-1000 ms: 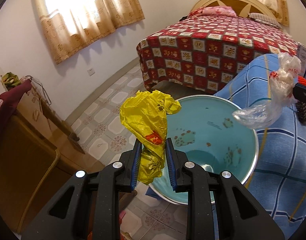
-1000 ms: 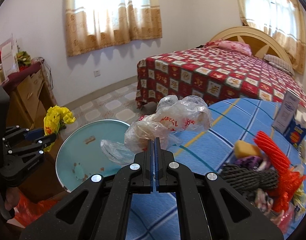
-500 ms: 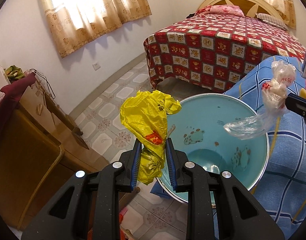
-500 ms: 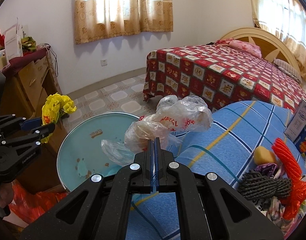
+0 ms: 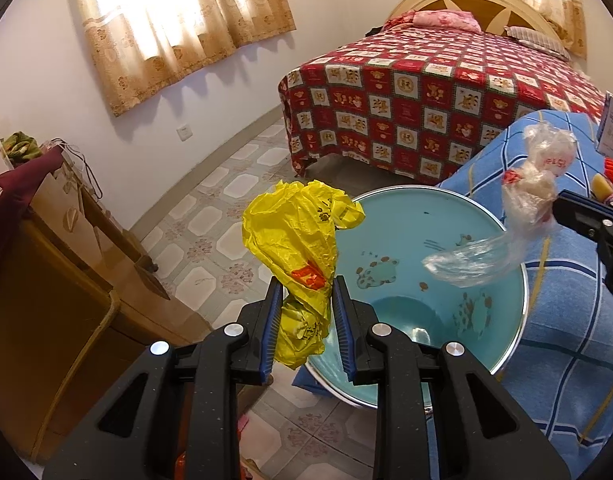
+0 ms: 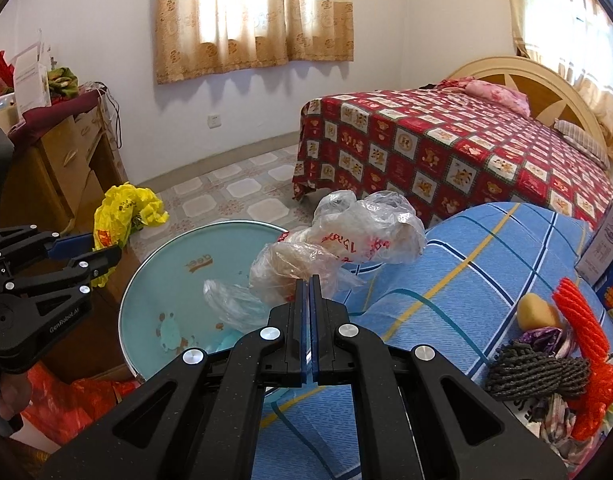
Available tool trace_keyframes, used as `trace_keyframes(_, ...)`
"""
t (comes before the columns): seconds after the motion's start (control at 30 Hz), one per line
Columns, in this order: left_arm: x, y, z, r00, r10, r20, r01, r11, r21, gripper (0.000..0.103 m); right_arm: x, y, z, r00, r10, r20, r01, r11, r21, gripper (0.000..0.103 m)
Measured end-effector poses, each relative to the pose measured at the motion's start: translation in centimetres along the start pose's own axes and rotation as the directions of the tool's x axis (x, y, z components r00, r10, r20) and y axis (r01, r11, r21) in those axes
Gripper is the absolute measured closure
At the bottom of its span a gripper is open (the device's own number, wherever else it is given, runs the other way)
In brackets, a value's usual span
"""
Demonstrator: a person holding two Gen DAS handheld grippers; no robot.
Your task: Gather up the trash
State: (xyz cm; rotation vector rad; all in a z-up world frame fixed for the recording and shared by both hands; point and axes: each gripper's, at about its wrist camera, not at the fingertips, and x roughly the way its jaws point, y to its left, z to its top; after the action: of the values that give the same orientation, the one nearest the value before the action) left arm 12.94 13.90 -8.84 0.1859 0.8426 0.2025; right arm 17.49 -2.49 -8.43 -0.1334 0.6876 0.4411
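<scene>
Trash is being held over the round light-blue enamel basin (image 5: 502,248), seemingly for dropping in: a crumpled yellow plastic bag (image 5: 302,252) is being clamped by the left gripper (image 5: 306,312), a clear crinkled bag (image 6: 338,248) pinched in the fully closed right gripper (image 6: 305,308).

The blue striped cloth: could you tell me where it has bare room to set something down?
The blue striped cloth lies bare from the basin across to the boxes. It is crowded at the near right, around the orange netting and dark netting.
</scene>
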Motion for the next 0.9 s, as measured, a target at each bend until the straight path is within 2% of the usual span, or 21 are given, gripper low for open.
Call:
trace_keyframes(0.13,0.1,-0.3,-0.1,1.0,-0.018,0.0,0.018,1.0,0.005,0.076,0.3,0.2,-0.1,1.0,0.008,-0.008,-0.008,1.0,-0.005,0.1)
trace_keyframes(0.2,0.0,-0.6,-0.1,0.999,-0.034,0.002,0.034,0.999,0.011,0.071,0.4,0.2,-0.2,1.0,0.02,-0.01,-0.02,1.0,-0.001,0.098)
trace_keyframes(0.23,0.0,-0.7,-0.1,0.999,-0.037,0.004,0.037,0.999,0.012,0.069,0.4,0.2,-0.2,1.0,0.027,-0.007,-0.027,1.0,0.003,0.092)
trace_keyframes(0.27,-0.2,-0.6,-0.2,0.999,-0.043,0.009,0.043,0.999,0.015,0.061,0.4,0.1,-0.3,0.999,0.03,-0.011,-0.03,1.0,0.005,0.087)
trace_keyframes(0.3,-0.4,-0.8,-0.3,0.999,-0.05,0.016,0.05,0.999,0.018,0.055,0.4,0.0,-0.4,0.999,0.031,-0.01,-0.031,0.999,0.009,0.075)
trace_keyframes(0.33,-0.5,-0.9,-0.3,0.999,-0.051,0.018,0.05,0.999,0.02,0.052,0.4,0.0,-0.4,1.0,0.028,-0.007,-0.028,1.0,0.013,0.068)
trace_keyframes(0.37,-0.6,-1.0,-0.3,0.998,-0.052,0.02,0.051,0.998,0.02,0.046,0.2,-0.1,-0.5,1.0,0.025,-0.003,-0.025,1.0,0.018,0.067)
trace_keyframes(0.47,-0.6,-1.3,-0.4,0.998,-0.059,0.014,0.059,0.998,0.019,0.038,-0.5,-0.6,-0.8,1.0,0.014,0.003,-0.015,0.999,0.034,0.063)
trace_keyframes(0.53,-0.5,-1.7,-0.7,0.998,-0.069,0.005,0.069,0.997,0.02,0.034,-1.6,-1.2,-1.0,1.0,-0.001,0.018,0.0,0.999,0.051,0.055)
trace_keyframes(0.83,-0.3,-4.9,-2.1,0.994,-0.1,-0.036,0.103,0.992,0.079,0.031,-6.4,-4.6,-3.2,0.997,-0.057,0.046,0.051,0.992,0.114,0.049)
trace_keyframes(0.9,-0.5,-5.3,-2.3,0.996,-0.081,-0.024,0.083,0.993,0.082,0.023,-8.4,-6.3,-4.8,0.992,-0.117,0.049,0.109,0.983,0.147,0.049)
